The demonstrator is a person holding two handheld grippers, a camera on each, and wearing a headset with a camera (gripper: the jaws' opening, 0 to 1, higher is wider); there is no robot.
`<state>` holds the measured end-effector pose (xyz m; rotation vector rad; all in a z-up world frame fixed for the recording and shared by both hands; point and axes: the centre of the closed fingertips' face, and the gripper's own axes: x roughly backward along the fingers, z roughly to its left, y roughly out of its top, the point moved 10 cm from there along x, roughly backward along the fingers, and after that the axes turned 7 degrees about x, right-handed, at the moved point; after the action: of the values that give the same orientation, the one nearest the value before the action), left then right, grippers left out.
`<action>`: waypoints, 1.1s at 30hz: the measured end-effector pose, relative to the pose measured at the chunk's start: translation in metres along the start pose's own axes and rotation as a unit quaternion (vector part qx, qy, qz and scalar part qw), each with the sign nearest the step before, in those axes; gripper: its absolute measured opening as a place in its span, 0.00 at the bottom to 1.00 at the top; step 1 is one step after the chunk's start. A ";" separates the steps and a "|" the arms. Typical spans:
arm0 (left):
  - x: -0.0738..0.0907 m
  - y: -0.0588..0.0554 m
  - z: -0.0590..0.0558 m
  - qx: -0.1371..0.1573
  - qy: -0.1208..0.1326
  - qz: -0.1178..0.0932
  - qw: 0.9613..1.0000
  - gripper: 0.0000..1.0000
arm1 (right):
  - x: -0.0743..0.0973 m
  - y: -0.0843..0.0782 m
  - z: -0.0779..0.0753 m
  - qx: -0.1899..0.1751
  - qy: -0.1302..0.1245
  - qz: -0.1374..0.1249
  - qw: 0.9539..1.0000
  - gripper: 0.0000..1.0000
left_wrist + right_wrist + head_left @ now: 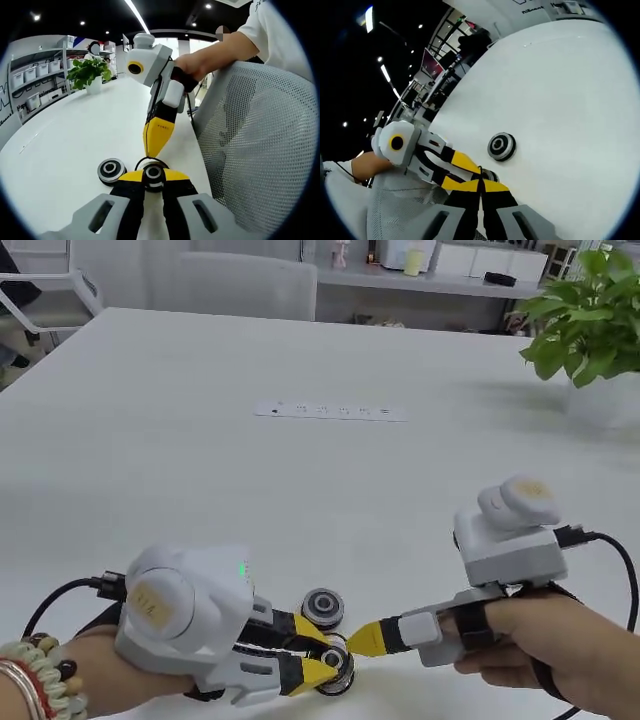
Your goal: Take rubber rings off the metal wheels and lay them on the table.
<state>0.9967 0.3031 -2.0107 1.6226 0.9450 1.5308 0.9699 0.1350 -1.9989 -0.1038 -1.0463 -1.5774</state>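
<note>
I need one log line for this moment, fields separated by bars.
left gripper: shut on held wheel | right gripper: shut on its rubber ring | second wheel: free on table

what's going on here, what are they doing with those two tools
A person holds a tool in each hand at a white table. The left tool is clamped on a small metal wheel near the table's front edge. The right tool, jaws closed, has its tip at that wheel's rim, where a thin black rubber ring shows; whether it has the ring pinched is unclear. A second wheel sits loose beside them.
</note>
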 end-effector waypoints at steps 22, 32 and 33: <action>0.008 0.022 0.000 -0.006 0.001 0.003 1.000 0.26 | 0.002 0.000 -0.003 0.011 -0.019 0.008 1.000 0.00; 0.034 0.048 -0.003 -0.001 -0.008 -0.019 1.000 0.56 | 0.010 0.007 -0.001 0.009 -0.023 -0.016 1.000 0.00; 0.037 0.051 -0.003 -0.001 -0.009 -0.019 1.000 0.59 | 0.010 0.007 0.000 0.010 -0.024 -0.017 1.000 0.00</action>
<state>0.9967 0.3102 -1.9482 1.6052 0.9577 1.4893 0.9722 0.1277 -1.9891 -0.1110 -1.1063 -1.6026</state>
